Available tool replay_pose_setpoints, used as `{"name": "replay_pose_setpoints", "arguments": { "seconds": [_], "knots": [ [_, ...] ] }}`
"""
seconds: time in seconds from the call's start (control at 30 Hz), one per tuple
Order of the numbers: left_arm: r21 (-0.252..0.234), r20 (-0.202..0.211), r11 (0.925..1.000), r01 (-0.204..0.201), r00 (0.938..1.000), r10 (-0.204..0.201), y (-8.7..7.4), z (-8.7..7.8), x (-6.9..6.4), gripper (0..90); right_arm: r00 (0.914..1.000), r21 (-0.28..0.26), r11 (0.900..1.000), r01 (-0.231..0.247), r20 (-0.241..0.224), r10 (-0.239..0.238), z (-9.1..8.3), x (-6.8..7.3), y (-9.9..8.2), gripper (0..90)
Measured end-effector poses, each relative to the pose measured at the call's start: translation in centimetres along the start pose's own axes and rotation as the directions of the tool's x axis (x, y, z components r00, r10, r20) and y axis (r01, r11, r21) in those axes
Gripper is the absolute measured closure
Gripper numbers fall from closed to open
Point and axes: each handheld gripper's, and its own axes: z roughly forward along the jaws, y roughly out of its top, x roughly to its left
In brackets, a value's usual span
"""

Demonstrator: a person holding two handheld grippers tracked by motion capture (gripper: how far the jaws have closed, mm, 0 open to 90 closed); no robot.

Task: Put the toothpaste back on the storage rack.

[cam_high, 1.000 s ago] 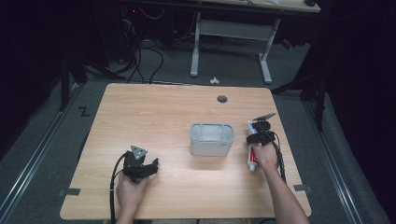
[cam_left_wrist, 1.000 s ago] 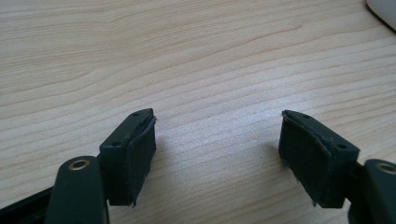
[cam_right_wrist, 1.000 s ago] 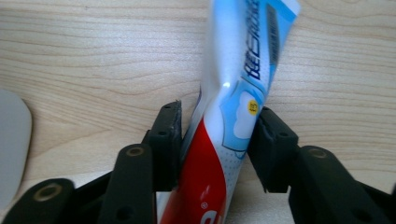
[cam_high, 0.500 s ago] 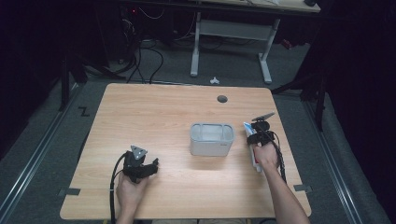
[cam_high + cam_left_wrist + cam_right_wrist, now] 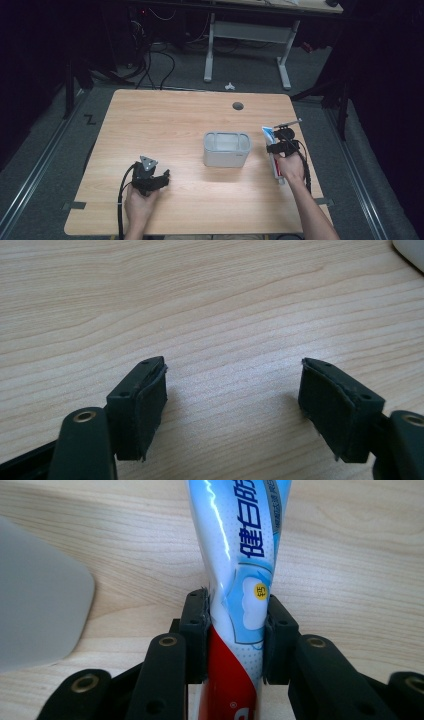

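Toothpaste tube, blue-white-red plastic [image 5: 240,580], pinched mid-body in right gripper [image 5: 235,635], jaws just closed on it; long axis runs away from hand; grey rectangular tub [image 5: 226,148] just left. Left gripper [image 5: 232,405] gapes empty on wooden surface [image 5: 165,120].

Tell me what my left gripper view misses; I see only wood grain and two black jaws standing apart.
Observer: The right gripper is shut on a toothpaste tube, pads pressing both sides; its jaws have just closed on it.
Operator: Report what sits between the hands.
Observer: A grey bin stands mid-table, open side up, apart from the tube.
Operator: Say where my left gripper is.
Observer: The left gripper rests near the table's front left, open, nothing between its jaws.
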Motion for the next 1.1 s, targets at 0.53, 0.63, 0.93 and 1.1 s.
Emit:
{"name": "replay_pose_setpoints", "arguments": {
  "seconds": [0.53, 0.63, 0.93, 1.1],
  "knots": [
    [-0.001, -0.001, 1.0, 0.0, 1.0, 0.0, 0.0, 0.0, 0.0, 27.9, 0.995, -0.09, 0.9926, 0.081, -0.051, -0.086, -2.5, 0.9, -0.6, 69.3],
    [-0.001, -0.002, 1.0, 0.0, 1.0, 0.0, 0.0, 0.0, 0.0, 27.9, 0.9939, -0.097, 0.9915, 0.087, -0.059, -0.093, -2.9, 1.0, -0.6, 69.3],
    [0.0, 0.0, 1.0, -0.002, 1.0, 0.002, 0.0, 0.0, 0.0, 27.9, 0.9892, -0.155, 0.982, 0.109, -0.082, -0.122, -4.2, 1.5, -1.0, 69.4],
    [-0.001, -0.001, 1.0, -0.001, 1.0, 0.001, 0.0, 0.0, 0.0, 27.9, 0.9851, -0.177, 0.978, 0.111, -0.111, -0.132, -4.5, 1.7, -1.4, 69.5]
  ]
}}
